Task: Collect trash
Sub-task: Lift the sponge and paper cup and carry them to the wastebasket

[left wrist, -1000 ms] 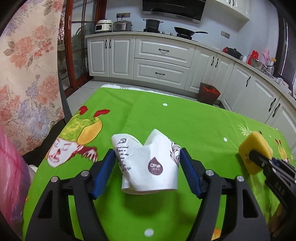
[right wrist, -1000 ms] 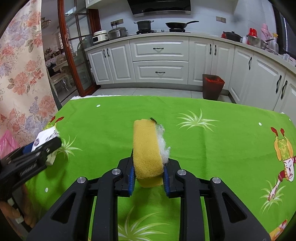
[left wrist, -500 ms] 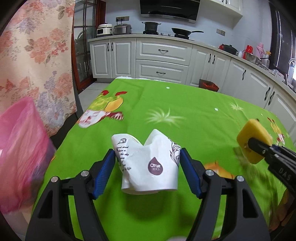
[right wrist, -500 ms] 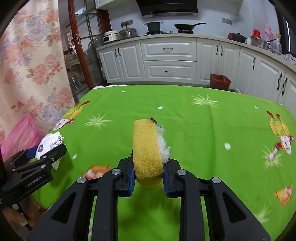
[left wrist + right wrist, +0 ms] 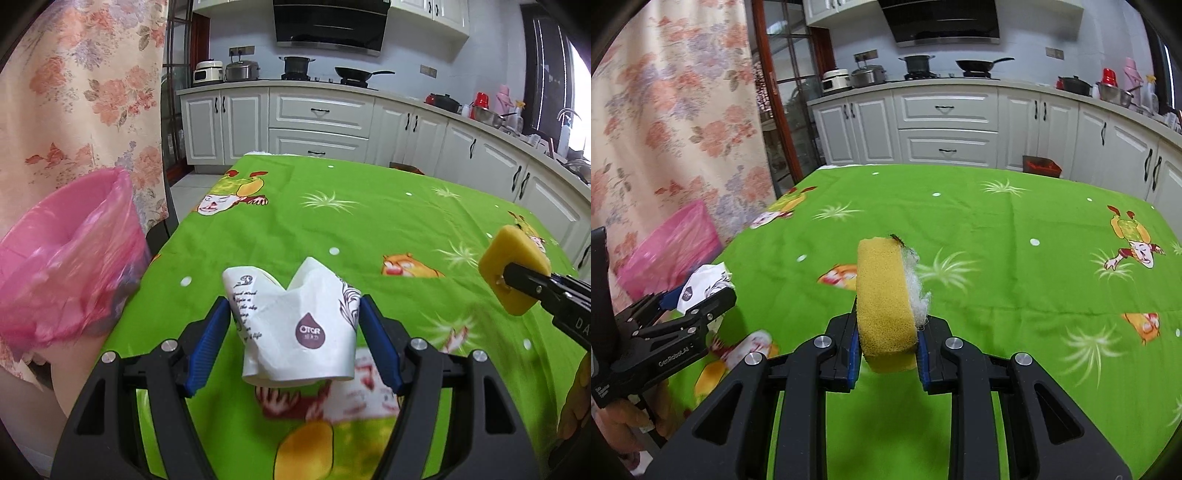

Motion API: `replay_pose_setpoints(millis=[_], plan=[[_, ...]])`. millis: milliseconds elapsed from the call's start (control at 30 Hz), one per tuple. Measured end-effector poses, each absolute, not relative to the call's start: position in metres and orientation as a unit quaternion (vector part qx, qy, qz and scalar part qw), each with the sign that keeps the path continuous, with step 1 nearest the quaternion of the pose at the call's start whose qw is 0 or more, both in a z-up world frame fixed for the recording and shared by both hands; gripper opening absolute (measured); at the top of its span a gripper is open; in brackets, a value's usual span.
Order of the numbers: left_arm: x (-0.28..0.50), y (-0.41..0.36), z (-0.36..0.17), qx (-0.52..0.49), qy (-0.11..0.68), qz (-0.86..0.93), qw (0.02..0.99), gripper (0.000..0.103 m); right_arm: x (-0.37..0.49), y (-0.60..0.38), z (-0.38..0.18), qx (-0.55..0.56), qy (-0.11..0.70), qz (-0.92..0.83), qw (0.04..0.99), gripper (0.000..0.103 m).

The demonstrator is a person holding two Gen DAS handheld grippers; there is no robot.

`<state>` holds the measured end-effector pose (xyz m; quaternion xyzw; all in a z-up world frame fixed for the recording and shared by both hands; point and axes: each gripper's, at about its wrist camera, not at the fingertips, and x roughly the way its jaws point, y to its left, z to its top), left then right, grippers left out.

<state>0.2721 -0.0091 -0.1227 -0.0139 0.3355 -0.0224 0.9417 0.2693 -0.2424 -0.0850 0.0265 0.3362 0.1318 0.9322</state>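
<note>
crumpled paper cup (image 5: 297,326), porous yellow sponge (image 5: 884,304)

Pink bin (image 5: 62,266) blurred, cut off left.

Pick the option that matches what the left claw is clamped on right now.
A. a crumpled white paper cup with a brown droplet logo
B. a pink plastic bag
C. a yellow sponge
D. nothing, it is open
A: in the left wrist view the left claw has its blue pads against both sides of the crumpled white paper cup with a brown droplet logo; the right claw grips the yellow sponge.
</note>
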Motion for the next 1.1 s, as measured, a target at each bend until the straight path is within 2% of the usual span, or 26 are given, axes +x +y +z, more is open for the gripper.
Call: replay_pose_setpoints(millis=[500, 1100], plan=[[0.206, -0.007, -0.107, 0.001, 0.285, -0.025, 0.958, 0.069, 0.215, -0.22, -0.083, 0.008, 0.319, 0.175, 0.931, 0.024], [0.183, 0.021, -0.086, 0.015, 0.241, 0.002, 0.97, 0.07, 0.207, -0.182, -0.075, -0.028, 0.307, 0.213, 0.927, 0.024]])
